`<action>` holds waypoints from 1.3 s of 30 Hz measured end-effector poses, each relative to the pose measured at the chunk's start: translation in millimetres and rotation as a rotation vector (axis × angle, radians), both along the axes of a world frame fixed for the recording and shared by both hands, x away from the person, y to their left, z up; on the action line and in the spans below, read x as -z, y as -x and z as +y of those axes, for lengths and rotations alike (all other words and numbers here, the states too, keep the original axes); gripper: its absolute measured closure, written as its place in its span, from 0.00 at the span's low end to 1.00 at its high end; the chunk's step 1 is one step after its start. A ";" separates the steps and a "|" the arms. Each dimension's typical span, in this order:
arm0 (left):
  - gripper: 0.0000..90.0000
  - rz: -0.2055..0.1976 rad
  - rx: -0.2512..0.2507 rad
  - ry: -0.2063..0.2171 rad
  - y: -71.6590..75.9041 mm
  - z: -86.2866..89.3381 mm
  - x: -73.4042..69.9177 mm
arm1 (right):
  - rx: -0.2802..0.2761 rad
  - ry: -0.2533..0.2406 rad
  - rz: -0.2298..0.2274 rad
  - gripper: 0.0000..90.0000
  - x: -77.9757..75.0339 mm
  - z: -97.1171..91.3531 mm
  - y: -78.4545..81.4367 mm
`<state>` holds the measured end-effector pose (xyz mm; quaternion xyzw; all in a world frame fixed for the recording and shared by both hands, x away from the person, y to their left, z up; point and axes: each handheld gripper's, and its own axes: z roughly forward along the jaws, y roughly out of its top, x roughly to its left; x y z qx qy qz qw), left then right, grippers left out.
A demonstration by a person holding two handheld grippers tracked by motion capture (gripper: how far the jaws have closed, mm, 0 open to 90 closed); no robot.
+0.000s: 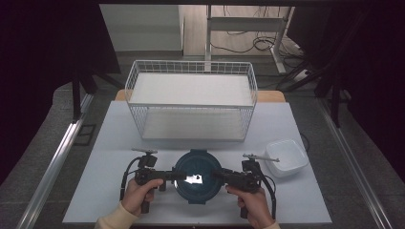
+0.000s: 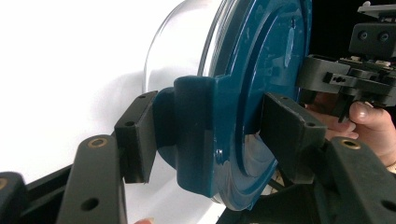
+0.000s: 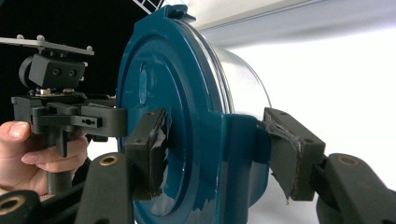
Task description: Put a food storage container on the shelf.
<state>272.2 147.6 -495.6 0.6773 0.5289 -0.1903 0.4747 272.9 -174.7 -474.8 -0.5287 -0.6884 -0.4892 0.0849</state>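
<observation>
A round clear container with a dark blue lid [image 1: 196,168] stands on the white table [image 1: 107,157] near its front edge, between both hands. My left gripper [image 1: 177,175] comes in from the left, and its jaws are shut on the lid's left side clip [image 2: 196,140]; one pad [image 2: 135,137] presses the clip's outside, the other lies on the lid's top. My right gripper [image 1: 215,175] comes in from the right and is shut the same way on the opposite clip [image 3: 233,154], with worn pads [image 3: 292,156]. The container's clear wall [image 3: 243,79] rests on the table.
A white wire basket [image 1: 133,78] with two shelves stands behind the container across the table's middle. A white square tub [image 1: 285,156] sits to the right of my right gripper. Dark curtains and a floor with cables lie beyond the table.
</observation>
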 end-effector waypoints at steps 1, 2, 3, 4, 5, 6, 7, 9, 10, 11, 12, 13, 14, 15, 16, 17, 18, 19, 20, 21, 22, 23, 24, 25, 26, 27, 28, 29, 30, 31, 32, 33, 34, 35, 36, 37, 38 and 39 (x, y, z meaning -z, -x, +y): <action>0.44 -0.002 -0.001 -0.001 0.2 0.0 -0.8 | -0.002 0.001 -0.003 0.46 -0.6 -0.2 -0.2; 0.44 -0.005 -0.001 -0.002 0.4 0.2 -1.5 | -0.005 0.000 -0.004 0.46 -1.2 -0.3 -0.4; 0.44 -0.010 0.000 -0.006 0.4 0.7 -2.1 | -0.005 -0.001 -0.007 0.46 -1.4 -0.2 -0.6; 0.44 -0.011 -0.002 -0.006 0.5 1.0 -2.9 | -0.004 -0.002 -0.008 0.46 -1.7 0.1 -0.7; 0.44 -0.013 -0.003 -0.007 0.6 1.3 -3.7 | -0.007 -0.004 -0.008 0.46 -2.6 0.8 -1.1; 0.44 -0.015 -0.002 -0.009 0.9 1.7 -4.6 | -0.007 -0.004 -0.008 0.46 -2.6 0.8 -1.1; 0.44 -0.019 -0.003 -0.009 1.3 1.8 -5.4 | -0.009 -0.004 -0.009 0.46 -3.4 1.1 -1.2; 0.44 -0.026 -0.004 -0.008 2.0 2.2 -7.1 | -0.013 -0.003 -0.014 0.46 -5.0 1.4 -1.4; 0.44 -0.028 -0.004 -0.011 2.1 2.3 -8.3 | -0.014 -0.004 -0.015 0.46 -5.9 1.4 -1.5; 0.44 -0.031 -0.003 -0.012 2.1 2.2 -9.5 | -0.015 -0.006 -0.014 0.46 -7.0 1.3 -1.7; 0.44 -0.035 -0.005 -0.012 1.8 2.1 -10.5 | -0.017 -0.006 -0.018 0.46 -7.7 1.2 -2.1; 0.44 -0.037 -0.003 -0.016 1.2 2.3 -11.6 | -0.017 -0.006 -0.018 0.46 -8.5 1.2 -2.5; 0.44 -0.041 -0.009 -0.016 0.6 2.2 -12.6 | -0.017 -0.009 -0.018 0.46 -9.2 1.5 -3.7; 0.44 -0.040 -0.012 -0.016 -0.3 2.2 -13.8 | -0.017 -0.009 -0.014 0.46 -10.2 1.6 -5.2; 0.44 -0.044 -0.015 -0.018 -0.9 2.2 -15.1 | -0.015 -0.009 -0.017 0.46 -11.0 1.8 -6.8; 0.44 -0.048 -0.013 -0.014 -2.7 3.6 -16.8 | -0.017 -0.007 -0.019 0.46 -13.8 2.7 -9.4; 0.44 -0.048 -0.013 -0.014 -2.7 3.6 -16.8 | -0.017 -0.007 -0.019 0.46 -13.8 2.7 -9.4; 0.44 -0.046 -0.011 -0.008 -3.7 4.6 -17.1 | -0.020 -0.003 -0.023 0.46 -15.7 3.5 -10.1; 0.44 -0.046 -0.011 -0.001 -4.4 5.3 -17.1 | -0.021 0.002 -0.029 0.46 -17.6 4.6 -10.8; 0.44 -0.041 -0.011 0.004 -5.3 6.1 -17.1 | -0.022 0.006 -0.031 0.46 -19.4 5.3 -11.7; 0.44 -0.039 -0.014 0.010 -6.4 6.7 -17.1 | -0.024 0.009 -0.036 0.46 -20.8 5.9 -13.0; 0.45 -0.038 -0.012 0.010 -7.4 7.6 -17.9 | -0.023 0.011 -0.039 0.46 -21.9 6.6 -14.5; 0.45 -0.044 -0.015 0.010 -8.0 8.1 -18.7 | -0.024 0.010 -0.038 0.46 -23.1 7.3 -16.2; 0.45 -0.046 -0.018 0.011 -8.5 8.8 -20.0 | -0.027 0.009 -0.041 0.46 -24.1 7.8 -17.8; 0.45 -0.049 -0.018 0.011 -9.1 9.7 -21.2 | -0.026 0.007 -0.044 0.46 -25.3 8.5 -19.0; 0.45 -0.050 -0.019 0.011 -9.8 10.5 -22.5 | -0.028 0.007 -0.049 0.46 -26.6 9.3 -20.2; 0.45 -0.051 -0.018 0.012 -10.5 11.2 -24.1 | -0.029 0.007 -0.051 0.46 -28.3 9.9 -21.0; 0.45 -0.056 -0.020 0.014 -11.1 11.8 -25.8 | -0.031 0.006 -0.058 0.46 -31.7 11.1 -22.7; 0.45 -0.058 -0.021 0.013 -11.9 12.4 -27.6 | -0.031 0.006 -0.058 0.46 -31.7 11.1 -22.7; 0.45 -0.058 -0.023 0.017 -12.6 12.6 -29.5 | -0.031 0.006 -0.062 0.46 -33.7 11.7 -23.5; 0.45 -0.064 -0.023 0.017 -13.4 13.0 -31.5 | -0.030 0.006 -0.066 0.46 -35.7 12.1 -24.2; 0.45 -0.066 -0.022 0.016 -14.3 13.1 -33.7 | -0.032 0.007 -0.069 0.46 -38.0 12.4 -25.0; 0.45 -0.068 -0.022 0.016 -15.1 13.3 -36.4 | -0.031 0.007 -0.074 0.46 -40.4 12.7 -25.7; 0.45 -0.072 -0.022 0.017 -16.0 13.4 -39.0 | -0.030 0.006 -0.078 0.46 -42.9 12.8 -26.3; 0.45 -0.078 -0.020 0.015 -17.0 13.6 -42.0 | -0.030 0.007 -0.083 0.46 -45.5 12.8 -27.0; 0.45 -0.083 -0.021 0.016 -17.9 13.8 -45.0 | -0.030 0.006 -0.089 0.46 -48.1 12.9 -27.7; 0.45 -0.088 -0.019 0.013 -18.9 14.3 -48.1 | -0.030 0.005 -0.095 0.46 -50.9 13.2 -28.4; 0.45 -0.093 -0.018 0.013 -19.9 14.6 -51.2 | -0.031 0.005 -0.103 0.46 -53.7 13.4 -29.2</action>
